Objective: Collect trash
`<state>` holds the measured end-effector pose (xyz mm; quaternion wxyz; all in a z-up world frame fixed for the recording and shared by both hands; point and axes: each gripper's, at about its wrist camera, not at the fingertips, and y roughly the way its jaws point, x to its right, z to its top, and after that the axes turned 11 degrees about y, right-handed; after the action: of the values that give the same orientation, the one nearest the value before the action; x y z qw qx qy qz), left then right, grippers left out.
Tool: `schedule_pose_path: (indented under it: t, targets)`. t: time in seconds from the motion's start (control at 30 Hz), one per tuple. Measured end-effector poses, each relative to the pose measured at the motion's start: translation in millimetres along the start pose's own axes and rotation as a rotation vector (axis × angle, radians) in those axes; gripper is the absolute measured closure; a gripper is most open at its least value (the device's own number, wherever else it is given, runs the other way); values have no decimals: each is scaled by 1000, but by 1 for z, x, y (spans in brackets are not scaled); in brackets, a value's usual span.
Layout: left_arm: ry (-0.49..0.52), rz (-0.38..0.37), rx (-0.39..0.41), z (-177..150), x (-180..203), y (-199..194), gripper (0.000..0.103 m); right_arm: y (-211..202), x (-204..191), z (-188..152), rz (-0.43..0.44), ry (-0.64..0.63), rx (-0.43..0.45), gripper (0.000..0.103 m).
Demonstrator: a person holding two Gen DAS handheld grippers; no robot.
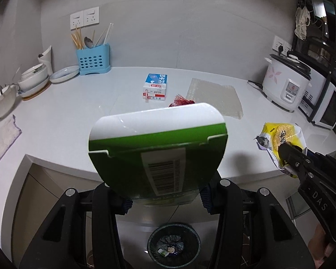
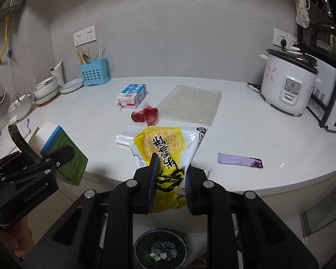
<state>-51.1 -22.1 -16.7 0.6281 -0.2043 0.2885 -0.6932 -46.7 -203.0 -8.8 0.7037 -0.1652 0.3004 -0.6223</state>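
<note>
Holding firm: my left gripper point(image 1: 163, 201) clamps the green carton point(image 1: 156, 152); my right gripper point(image 2: 169, 190) pinches the yellow snack bag point(image 2: 165, 148). Both hang near the counter edge point(image 1: 78, 168), above the floor bin point(image 1: 173, 244). I judge each should be centred over it before release.

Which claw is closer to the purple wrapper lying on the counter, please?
Right. The right claw, shut on the yellow snack bag, is just left of the purple wrapper; the left claw, holding the green box, is further left.
</note>
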Motion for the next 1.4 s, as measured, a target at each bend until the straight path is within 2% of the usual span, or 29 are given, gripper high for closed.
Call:
schedule_pose_path:
  t: [0.33, 0.6, 0.97, 1.4]
  targets:
    - [-12, -7, -7, -63, 5, -26, 57, -29, 4, -54, 14, -10, 2, 83]
    - [-13, -16, -63, -107, 14, -3, 57, -29, 7, -97, -6, -19, 18, 83]
    - [-10, -19, -109, -151, 26, 29, 57, 12, 23, -150, -32, -1, -33, 83]
    - [-33, -25, -223, -205, 27, 94, 57, 96, 44, -220, -91, 44, -156, 83]
